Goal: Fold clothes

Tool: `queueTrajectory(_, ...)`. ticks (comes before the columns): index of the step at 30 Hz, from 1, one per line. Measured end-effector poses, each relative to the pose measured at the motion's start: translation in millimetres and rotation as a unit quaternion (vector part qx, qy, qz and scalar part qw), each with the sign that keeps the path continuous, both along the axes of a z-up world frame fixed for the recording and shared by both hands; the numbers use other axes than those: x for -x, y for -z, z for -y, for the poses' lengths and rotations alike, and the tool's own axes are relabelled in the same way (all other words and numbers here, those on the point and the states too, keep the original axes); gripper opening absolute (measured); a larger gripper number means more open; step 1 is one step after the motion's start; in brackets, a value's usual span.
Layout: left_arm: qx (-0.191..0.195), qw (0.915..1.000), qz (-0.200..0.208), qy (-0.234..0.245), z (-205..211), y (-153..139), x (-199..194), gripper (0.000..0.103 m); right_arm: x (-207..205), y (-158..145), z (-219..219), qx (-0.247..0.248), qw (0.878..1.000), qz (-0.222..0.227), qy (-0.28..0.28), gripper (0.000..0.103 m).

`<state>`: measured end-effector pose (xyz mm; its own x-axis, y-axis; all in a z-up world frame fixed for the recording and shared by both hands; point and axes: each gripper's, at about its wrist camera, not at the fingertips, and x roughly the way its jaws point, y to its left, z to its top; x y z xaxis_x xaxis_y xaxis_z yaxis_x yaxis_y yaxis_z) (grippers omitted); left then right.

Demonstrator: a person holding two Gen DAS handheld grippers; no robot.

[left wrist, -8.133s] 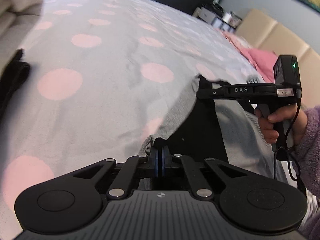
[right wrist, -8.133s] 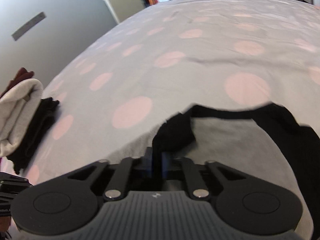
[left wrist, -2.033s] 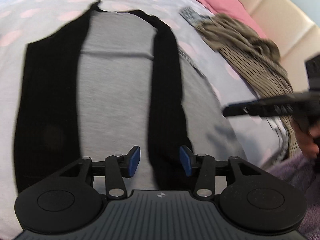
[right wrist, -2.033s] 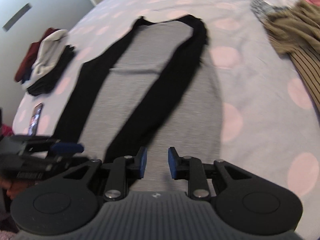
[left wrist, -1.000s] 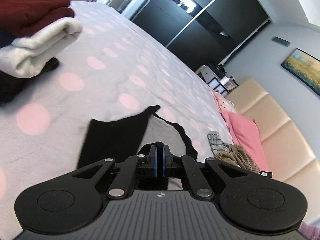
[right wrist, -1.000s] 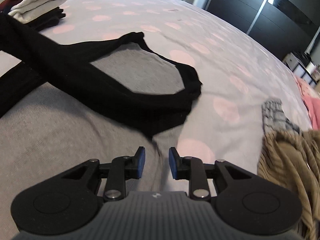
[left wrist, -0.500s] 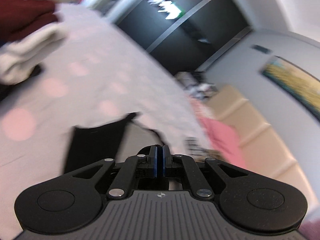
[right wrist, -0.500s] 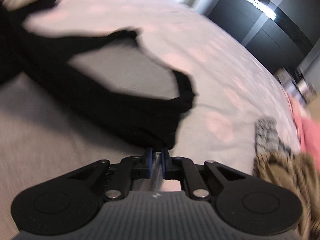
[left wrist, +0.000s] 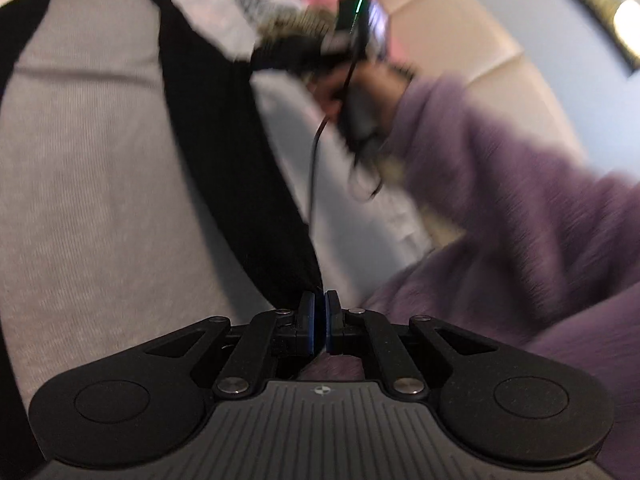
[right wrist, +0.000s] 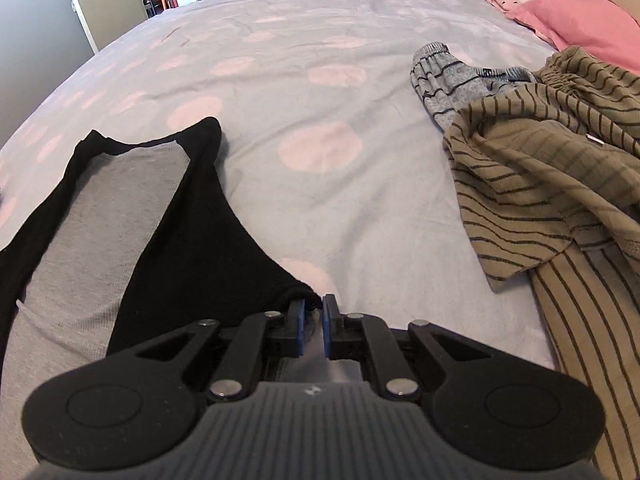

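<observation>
A grey top [right wrist: 100, 220] with black sleeves lies flat on the bed. In the right wrist view one black sleeve [right wrist: 200, 248] runs along the top's right side down to my right gripper [right wrist: 314, 314], which is shut on the sleeve's edge. The left wrist view, blurred, shows the same grey top [left wrist: 80, 160] and the black sleeve [left wrist: 224, 140] ending at my left gripper [left wrist: 319, 312], whose pads are pressed together on its tip. Further up that sleeve, my right gripper [left wrist: 264, 54] appears, held by a hand in a purple sleeve [left wrist: 500, 180].
The bedspread [right wrist: 320, 80] is grey with pink dots. An olive striped garment [right wrist: 540, 168] and a grey striped one [right wrist: 448, 76] lie heaped at the right, with a pink pillow [right wrist: 580, 20] behind them. A door [right wrist: 80, 0] stands at the far left.
My right gripper has closed on the black sleeve's edge. My left gripper, still shut, has swung from facing across the room to looking down over the top. The lifted sleeve now lies along the top.
</observation>
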<state>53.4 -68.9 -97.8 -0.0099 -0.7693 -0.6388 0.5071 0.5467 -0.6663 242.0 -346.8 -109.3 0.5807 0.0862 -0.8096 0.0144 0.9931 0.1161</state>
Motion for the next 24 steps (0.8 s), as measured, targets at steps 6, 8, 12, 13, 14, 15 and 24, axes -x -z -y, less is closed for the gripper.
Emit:
queueTrajectory(6,-0.034,0.9993,0.009,0.013,25.7,12.4,7.8,0.003,6.0,-3.9,12.6,-0.011,1.000,-0.016,0.021,0.031)
queueTrajectory(8,-0.059,0.9979,0.018,0.021,28.2,11.6,9.8,0.003,15.5,-11.3,18.9,-0.010,0.999,-0.018,0.029,0.031)
queueTrajectory(12,-0.067,0.9968,0.044,0.006,11.5,1.5,18.2,0.021,48.0,-29.4,29.4,-0.009,0.999,-0.007,0.036,0.031)
queueTrajectory(13,-0.070,0.9963,0.051,0.001,7.0,-0.7,19.5,0.028,58.9,-33.3,31.0,-0.016,0.999,-0.007,0.037,0.031)
queueTrajectory(14,-0.075,0.9953,0.061,-0.001,3.6,-2.3,21.1,0.030,70.4,-36.4,32.4,-0.024,0.999,-0.008,0.037,0.031)
queueTrajectory(15,-0.085,0.9934,0.077,0.000,1.8,-3.4,23.0,0.032,81.8,-38.8,32.6,-0.032,0.999,-0.008,0.035,0.031)
queueTrajectory(24,-0.136,0.9735,0.176,0.054,17.3,13.3,41.6,0.042,194.5,-42.9,2.9,-0.093,0.994,-0.051,-0.011,0.031)
